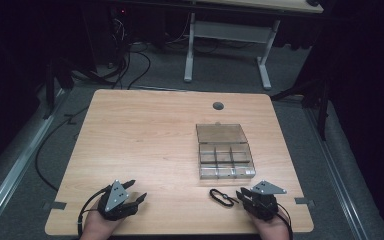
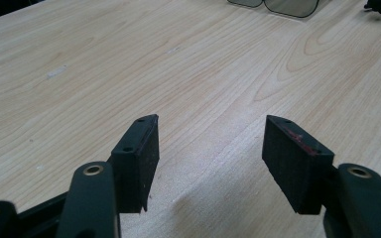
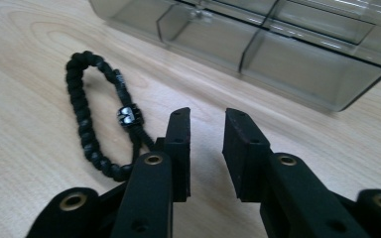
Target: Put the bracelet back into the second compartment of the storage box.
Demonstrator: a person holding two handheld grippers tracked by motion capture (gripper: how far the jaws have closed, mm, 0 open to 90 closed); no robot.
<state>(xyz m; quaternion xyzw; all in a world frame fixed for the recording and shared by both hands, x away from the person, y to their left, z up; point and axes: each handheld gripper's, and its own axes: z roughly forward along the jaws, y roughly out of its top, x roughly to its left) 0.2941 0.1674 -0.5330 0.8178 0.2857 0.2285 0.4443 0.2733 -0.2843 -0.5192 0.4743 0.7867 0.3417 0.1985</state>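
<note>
From above, a light wooden table (image 1: 145, 145) stands on grey carpet in a dark room, with a clear compartment box (image 1: 225, 151) lying lid-open right of centre. The left gripper (image 1: 136, 191) rests spread near the front edge.

Along the left gripper's jaws, bare wood shows between them.

Along the right gripper (image 3: 207, 144), jaws slightly parted and empty, a black beaded bracelet (image 3: 96, 114) lies just left of them.

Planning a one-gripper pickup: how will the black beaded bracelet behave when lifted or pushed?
The bracelet looks like knotted cord lying in a slack loop, so it will probably droop when lifted. It looks thin and likely light. Pushed, it would probably slide or bunch up on the smooth table rather than roll.
</note>
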